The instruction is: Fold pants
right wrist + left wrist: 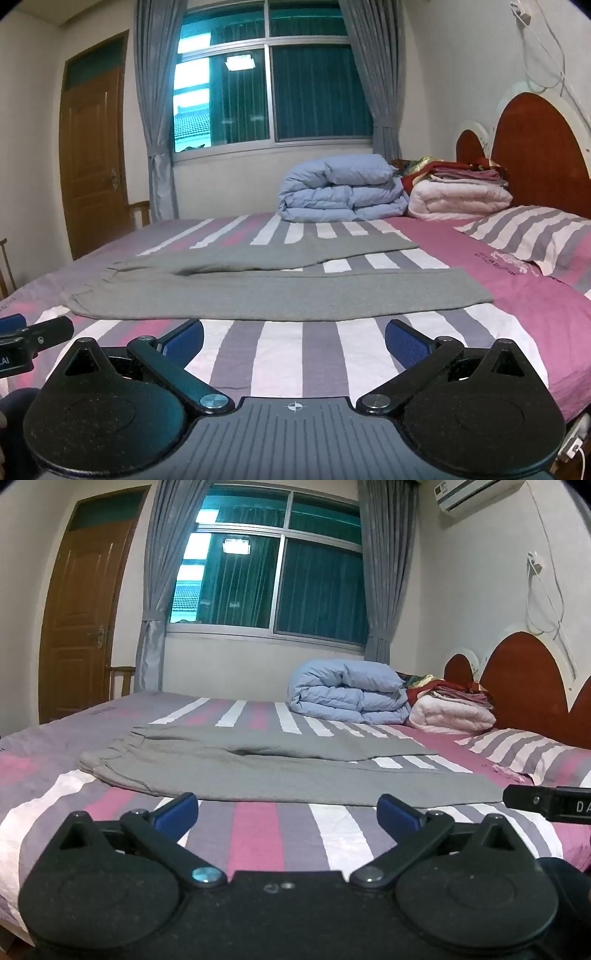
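Note:
Grey pants (258, 768) lie spread flat across the striped bed, waistband at the left, two legs running to the right with a gap between them. They also show in the right wrist view (280, 291). My left gripper (286, 812) is open and empty, just short of the near leg's edge. My right gripper (293, 341) is open and empty, just short of the near leg, toward its cuff end. Part of the right gripper shows at the left view's right edge (546, 803). Part of the left gripper shows at the right view's left edge (33, 336).
The bed (280, 354) has a pink, white and purple striped sheet. A folded blue duvet (340, 190) and stacked blankets (458, 194) sit at the back by the red headboard (535, 147). A striped pillow (532, 232) lies right. A door (81, 620) stands far left.

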{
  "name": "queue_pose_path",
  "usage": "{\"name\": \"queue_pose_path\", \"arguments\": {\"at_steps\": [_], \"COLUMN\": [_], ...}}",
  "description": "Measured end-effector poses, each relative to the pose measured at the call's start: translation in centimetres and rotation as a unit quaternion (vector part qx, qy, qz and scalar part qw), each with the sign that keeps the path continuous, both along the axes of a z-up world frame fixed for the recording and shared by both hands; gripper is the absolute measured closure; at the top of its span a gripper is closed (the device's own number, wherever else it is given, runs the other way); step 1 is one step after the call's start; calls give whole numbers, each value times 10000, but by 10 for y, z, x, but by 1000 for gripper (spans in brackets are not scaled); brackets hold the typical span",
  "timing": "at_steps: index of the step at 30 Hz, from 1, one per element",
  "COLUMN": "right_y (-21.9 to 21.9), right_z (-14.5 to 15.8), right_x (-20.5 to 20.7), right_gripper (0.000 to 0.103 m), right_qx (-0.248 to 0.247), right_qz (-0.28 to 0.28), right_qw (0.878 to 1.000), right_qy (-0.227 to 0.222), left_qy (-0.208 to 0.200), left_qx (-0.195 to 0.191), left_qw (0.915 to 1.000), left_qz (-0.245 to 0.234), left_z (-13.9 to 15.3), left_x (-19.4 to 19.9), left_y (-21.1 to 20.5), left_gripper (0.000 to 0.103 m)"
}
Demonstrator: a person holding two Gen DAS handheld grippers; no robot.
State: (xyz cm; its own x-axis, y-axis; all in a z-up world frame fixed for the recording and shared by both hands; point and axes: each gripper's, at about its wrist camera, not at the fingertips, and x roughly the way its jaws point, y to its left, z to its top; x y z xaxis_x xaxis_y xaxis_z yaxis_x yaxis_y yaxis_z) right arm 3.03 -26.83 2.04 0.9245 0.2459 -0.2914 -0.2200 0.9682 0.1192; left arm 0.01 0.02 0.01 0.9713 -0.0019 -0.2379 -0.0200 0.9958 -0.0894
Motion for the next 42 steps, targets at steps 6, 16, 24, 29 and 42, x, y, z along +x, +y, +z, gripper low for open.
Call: {"name": "queue_pose_path", "arguments": {"at_steps": [6,16,24,29,42], "right_y": [0,0,0,0,-1], "right_z": [0,0,0,-1,0], "right_x": [0,1,1,1,1], "right_gripper": [0,0,0,0,0], "right_qx": [-7,14,17,19,14], "right_qz": [5,6,4,5,8], "right_qw": [10000,10000,10000,10000,10000], "right_qy": [17,29,30,25,28], "left_qy": [1,-2,-1,2,8], "left_qx": [31,40,61,74,83], "left_qw": [10000,10000,10000,10000,10000], "left_qz": [8,-4,-3,4,0], "left_z": [0,-1,0,0,0], "left_x": [0,1,0,0,1], "left_y": [0,0,0,-1,-1], "left_gripper": [6,6,6,6,6]}}
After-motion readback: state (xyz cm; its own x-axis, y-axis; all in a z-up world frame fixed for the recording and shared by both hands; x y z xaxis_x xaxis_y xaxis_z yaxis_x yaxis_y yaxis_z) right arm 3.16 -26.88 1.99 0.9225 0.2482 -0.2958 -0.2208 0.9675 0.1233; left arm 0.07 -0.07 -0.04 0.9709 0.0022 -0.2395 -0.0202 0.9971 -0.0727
